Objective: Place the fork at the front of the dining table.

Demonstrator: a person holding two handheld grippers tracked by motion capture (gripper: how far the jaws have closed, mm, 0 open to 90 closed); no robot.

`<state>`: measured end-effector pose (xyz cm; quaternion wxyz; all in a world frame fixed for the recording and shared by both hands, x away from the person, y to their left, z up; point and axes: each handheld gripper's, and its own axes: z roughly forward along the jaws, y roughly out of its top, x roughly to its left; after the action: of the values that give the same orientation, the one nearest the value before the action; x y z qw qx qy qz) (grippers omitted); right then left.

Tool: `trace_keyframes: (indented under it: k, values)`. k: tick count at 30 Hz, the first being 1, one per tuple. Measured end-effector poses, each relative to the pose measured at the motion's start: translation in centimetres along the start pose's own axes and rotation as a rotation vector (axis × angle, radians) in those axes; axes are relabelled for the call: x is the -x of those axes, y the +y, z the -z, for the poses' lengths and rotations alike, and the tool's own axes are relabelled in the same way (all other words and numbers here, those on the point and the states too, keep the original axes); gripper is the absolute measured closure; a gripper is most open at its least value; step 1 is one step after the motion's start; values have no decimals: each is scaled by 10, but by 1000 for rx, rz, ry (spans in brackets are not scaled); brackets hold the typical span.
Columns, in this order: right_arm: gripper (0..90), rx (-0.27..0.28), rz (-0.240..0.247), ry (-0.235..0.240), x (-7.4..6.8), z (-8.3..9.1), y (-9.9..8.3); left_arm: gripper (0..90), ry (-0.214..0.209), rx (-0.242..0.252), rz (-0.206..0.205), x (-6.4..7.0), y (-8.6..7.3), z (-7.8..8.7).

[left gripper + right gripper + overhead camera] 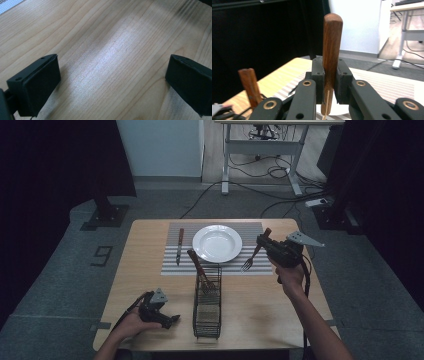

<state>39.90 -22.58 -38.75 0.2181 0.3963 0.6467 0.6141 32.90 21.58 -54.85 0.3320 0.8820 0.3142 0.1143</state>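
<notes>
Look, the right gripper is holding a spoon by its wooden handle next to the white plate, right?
Not quite. The right gripper holds a fork, not a spoon: the high view shows its tines hanging down beside the white plate. The rest is right; the right gripper view shows the jaws shut on the wooden handle.

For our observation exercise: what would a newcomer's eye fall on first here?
The round white plate on the striped grey placemat at the table's far middle. Just right of it, the right gripper clamps a wooden-handled metal fork, tines hanging down. Nearer, a black wire basket holds another wooden-handled utensil.
</notes>
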Motion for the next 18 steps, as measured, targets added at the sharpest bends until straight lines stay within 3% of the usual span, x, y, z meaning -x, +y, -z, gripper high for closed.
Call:
trace_keyframes:
  k: [18]
  values:
    - [804,-102,34,-105,19,-15,-18,0,0,1,1,0,0,0]
